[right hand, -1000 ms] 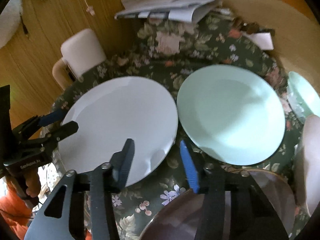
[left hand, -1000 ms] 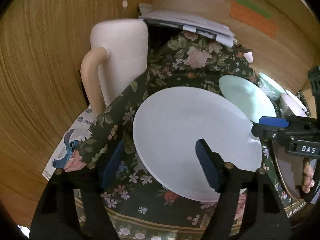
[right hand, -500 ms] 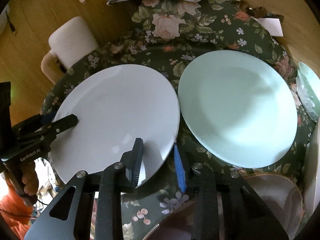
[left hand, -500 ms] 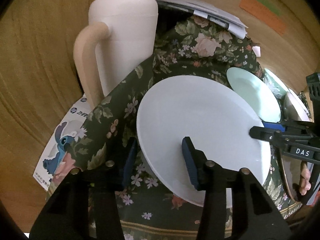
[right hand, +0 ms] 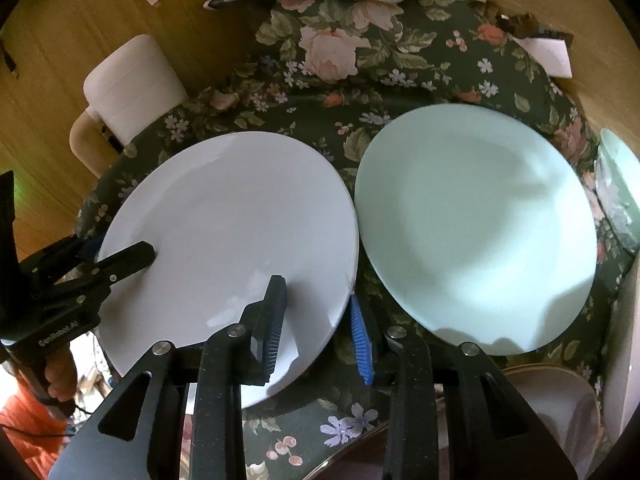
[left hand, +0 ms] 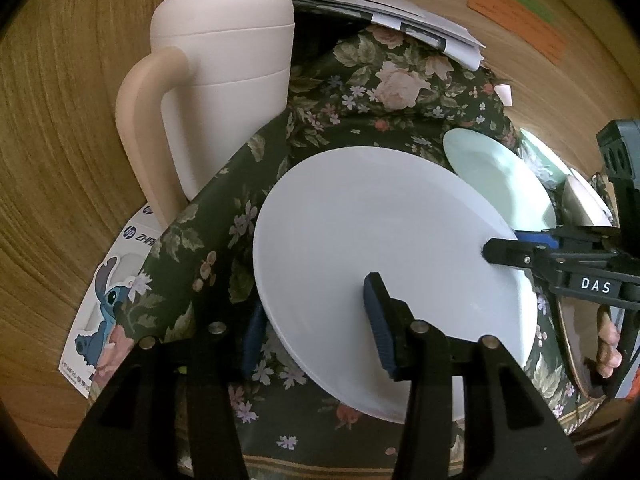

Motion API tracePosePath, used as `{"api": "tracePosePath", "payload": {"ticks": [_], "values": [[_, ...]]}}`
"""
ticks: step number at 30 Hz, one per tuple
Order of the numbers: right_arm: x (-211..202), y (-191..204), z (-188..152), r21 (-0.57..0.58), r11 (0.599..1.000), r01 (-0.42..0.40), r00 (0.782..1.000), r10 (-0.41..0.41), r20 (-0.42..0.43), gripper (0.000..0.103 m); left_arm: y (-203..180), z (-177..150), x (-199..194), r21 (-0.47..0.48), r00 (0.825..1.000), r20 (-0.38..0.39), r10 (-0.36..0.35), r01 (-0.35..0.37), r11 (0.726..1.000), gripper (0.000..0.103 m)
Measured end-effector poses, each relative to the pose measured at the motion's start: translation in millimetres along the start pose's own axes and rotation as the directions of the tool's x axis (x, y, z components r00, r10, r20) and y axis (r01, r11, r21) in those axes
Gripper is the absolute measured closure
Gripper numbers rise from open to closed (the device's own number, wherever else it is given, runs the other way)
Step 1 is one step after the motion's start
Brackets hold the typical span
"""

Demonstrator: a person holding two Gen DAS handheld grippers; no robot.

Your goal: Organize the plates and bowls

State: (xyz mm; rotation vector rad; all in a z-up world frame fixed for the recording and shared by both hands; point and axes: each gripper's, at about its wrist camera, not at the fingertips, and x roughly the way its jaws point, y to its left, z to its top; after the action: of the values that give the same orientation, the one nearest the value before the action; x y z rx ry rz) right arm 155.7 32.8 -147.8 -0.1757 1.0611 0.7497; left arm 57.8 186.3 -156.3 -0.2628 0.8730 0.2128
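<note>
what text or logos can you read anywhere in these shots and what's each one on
"DAS": white letters on the right tongs, seen from the left wrist.
"GenRobot.AI": faint and partly blurred, on the left tongs, seen from the right wrist.
"hp" logo, then Korean letters cut off by the floral cloth: on the cartoon card.
Small print along the card's lower edge: too small to read.
Orange, pink and green notes: writing too blurred.

two large plates (right hand: 228, 232) (right hand: 476, 228), one lidded mug (left hand: 228, 92), one paper stack (left hand: 384, 12), two grippers (left hand: 316, 336) (right hand: 316, 320).
</note>
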Motion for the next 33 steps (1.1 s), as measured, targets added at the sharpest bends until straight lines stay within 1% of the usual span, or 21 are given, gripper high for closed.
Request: {"api": "tracePosePath", "payload": {"ticks": [4,8,14,24,33], "values": [[-3,2,-1,-0.014,1.0,0.013,1.0,-0.013,0.019,0.075,1,0,-2,-0.015,1.0,-0.004,-0.009,0.009,1.0,0.057],[-5,2,-2,-0.014,1.0,0.006,0.999,-0.006,0.035,0.075,2,0,-5,-0.018,1.0,0.0,-0.016,0.016,1.0,0.057],[-25,3,-11,-0.021,1.0,0.009,0.997,-0.007,0.075,0.075,0,2,-15,-0.022,0.999,0.016,-0.032,0.032,0.999,0.057],[-63,-1,-25,-0.011,1.0,0.022,0.987,-0.02,0.159,0.075,-19,5,-38,0.014,0.996,0.077,-0.034,0.033,0.999,0.057],[-92,-10,-40,0.027,0.999,0.04,0.974,-0.045,0.223,0.075,-46,7,-55,0.062,0.99,0.125,-0.058,0.05,0.997,0.057]]}}
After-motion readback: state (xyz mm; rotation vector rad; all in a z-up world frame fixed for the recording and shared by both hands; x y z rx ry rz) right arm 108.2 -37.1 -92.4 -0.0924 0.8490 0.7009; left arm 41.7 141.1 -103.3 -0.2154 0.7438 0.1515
